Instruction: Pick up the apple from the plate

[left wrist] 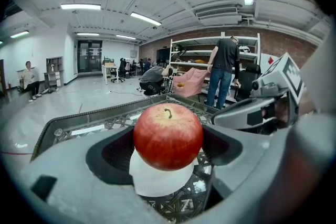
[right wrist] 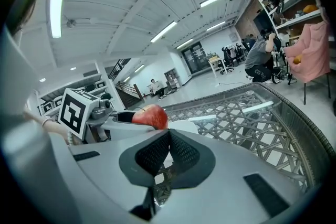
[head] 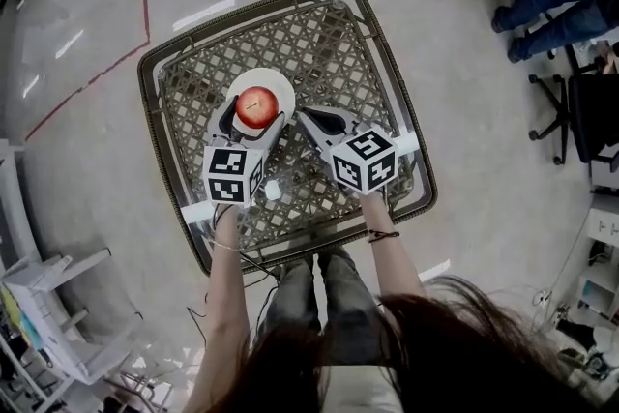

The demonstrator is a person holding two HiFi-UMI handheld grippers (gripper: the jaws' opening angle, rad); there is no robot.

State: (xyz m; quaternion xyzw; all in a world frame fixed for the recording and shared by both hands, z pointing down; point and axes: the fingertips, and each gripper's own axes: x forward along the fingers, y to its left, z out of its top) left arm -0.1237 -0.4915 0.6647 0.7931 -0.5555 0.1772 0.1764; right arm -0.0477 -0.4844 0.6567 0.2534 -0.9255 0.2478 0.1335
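Observation:
A red apple [head: 255,105] is over a white plate [head: 281,90] on the glass-topped wicker table [head: 319,39]. My left gripper [head: 253,112] is shut on the apple, with a jaw pressed against each side. In the left gripper view the apple [left wrist: 168,136] fills the gap between the dark pads [left wrist: 113,157] and the plate [left wrist: 157,182] shows just below it. To the right of the plate my right gripper [head: 302,117] is shut and holds nothing. Its pads [right wrist: 181,152] meet in the right gripper view, with the apple [right wrist: 152,115] beyond them to the left.
The table has a raised woven rim [head: 155,102] on all sides. People stand and sit by office chairs [head: 571,106] at the right, near a metal shelf [left wrist: 197,63]. A white rack [head: 48,314] stands on the floor at the lower left.

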